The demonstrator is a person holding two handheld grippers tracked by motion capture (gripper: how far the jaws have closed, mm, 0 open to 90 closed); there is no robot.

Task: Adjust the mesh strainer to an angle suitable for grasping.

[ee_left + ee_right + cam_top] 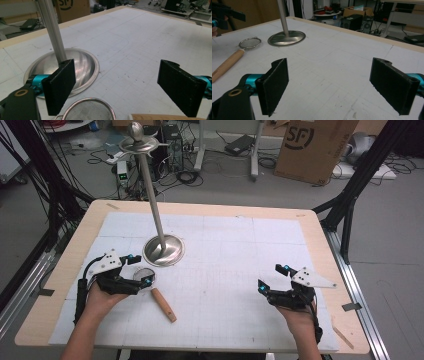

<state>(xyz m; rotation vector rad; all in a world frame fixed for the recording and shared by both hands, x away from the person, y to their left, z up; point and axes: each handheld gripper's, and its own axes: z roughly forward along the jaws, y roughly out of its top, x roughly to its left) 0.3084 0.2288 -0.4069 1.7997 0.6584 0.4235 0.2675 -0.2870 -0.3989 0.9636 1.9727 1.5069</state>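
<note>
Left claw: the left claw (141,279) is hovering right over the little strainer, and its two black jaws are standing wide apart with nothing pinched between them.
Strainer: the small mesh strainer (143,274) is lying flat on the counter, near the left side, just in front of the shiny stand.
Strainer up close: in the left gripper view the round wire bowl (89,111) is sitting low between the two jaws, and the pads are not touching it.
Handle: the wooden handle (164,304) is pointing back toward the person and a bit to the right.
Right claw: the right claw (272,279) is hanging over the right side of the counter, well apart from the strainer, with its jaws spread wide and nothing in them.
Stand: a metal stand (163,250) with a round base and a tall pole is standing just behind the strainer.
Counter: the counter (240,250) is wearing a white sheet with thin lines on it.
Hands: a person's hands are holding both claws from the near edge.
</note>
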